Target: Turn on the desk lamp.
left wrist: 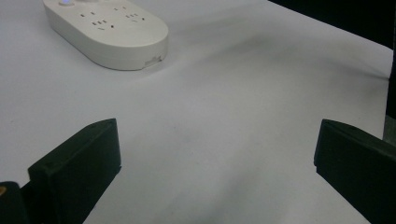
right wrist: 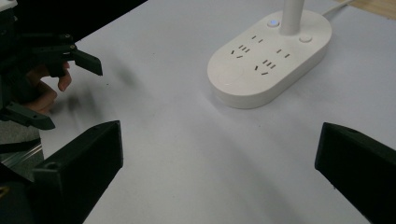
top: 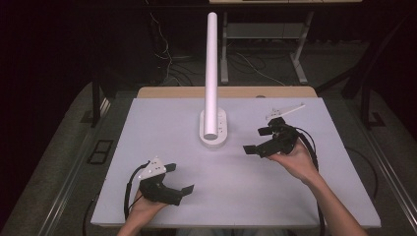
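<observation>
Left gripper (top: 179, 178), held in the person's left hand (top: 142, 206) at the near left of the white table (top: 147, 123), has its jaws spread wide apart with bare tabletop between them; a grey three-cornered plate sits on top and its cable loops off the near edge. In the left gripper view both jaws are cut off by the bottom corners.

Farther in and to the right, the right gripper (top: 257, 140) is held in the right hand (top: 295, 160), jaws likewise well apart and holding nothing, pointing left toward the middle of the table (its plate juts toward the far right).

Between the two, at the table's centre, lies a white oval power strip (right wrist: 268, 58) with socket holes, a lit button and a plain round button. A white pole (top: 212, 69) rises from its far end, its top cut off in the right gripper view. A white cord (right wrist: 336, 5) leaves the strip's far end. Beyond the table, the room is dark and hard to make out.
</observation>
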`<control>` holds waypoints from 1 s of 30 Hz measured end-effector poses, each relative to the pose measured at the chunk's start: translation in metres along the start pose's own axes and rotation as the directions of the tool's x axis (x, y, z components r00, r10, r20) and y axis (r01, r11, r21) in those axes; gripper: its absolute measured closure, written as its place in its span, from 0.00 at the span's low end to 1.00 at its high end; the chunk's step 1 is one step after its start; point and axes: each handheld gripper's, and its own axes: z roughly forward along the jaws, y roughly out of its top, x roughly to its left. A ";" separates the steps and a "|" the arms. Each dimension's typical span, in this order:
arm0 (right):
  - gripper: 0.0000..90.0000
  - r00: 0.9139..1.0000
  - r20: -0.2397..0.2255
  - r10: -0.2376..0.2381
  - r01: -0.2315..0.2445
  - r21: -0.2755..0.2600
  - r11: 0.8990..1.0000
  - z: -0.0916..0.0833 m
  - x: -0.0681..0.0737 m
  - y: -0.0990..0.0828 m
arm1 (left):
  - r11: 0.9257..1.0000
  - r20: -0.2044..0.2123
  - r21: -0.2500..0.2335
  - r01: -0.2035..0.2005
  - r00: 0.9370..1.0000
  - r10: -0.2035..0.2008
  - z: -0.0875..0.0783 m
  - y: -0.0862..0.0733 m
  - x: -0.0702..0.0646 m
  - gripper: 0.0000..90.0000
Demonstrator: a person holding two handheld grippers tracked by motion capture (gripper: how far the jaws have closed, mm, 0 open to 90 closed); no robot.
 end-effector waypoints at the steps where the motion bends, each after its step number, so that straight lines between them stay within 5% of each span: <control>1: 0.01 1.000 -0.001 0.000 0.000 0.001 1.000 0.002 0.000 0.002 | 1.000 0.001 0.001 -0.001 1.000 0.001 0.000 0.000 0.000 0.00; 16: 0.01 1.000 -0.012 -0.011 0.011 0.002 1.000 0.017 -0.006 0.024 | 1.000 0.005 0.006 -0.003 1.000 0.003 0.001 0.000 0.000 0.00; 30: 0.01 1.000 0.003 0.000 0.000 0.014 1.000 0.035 -0.031 0.041 | 1.000 0.007 0.001 -0.003 1.000 0.003 0.000 0.000 0.000 0.00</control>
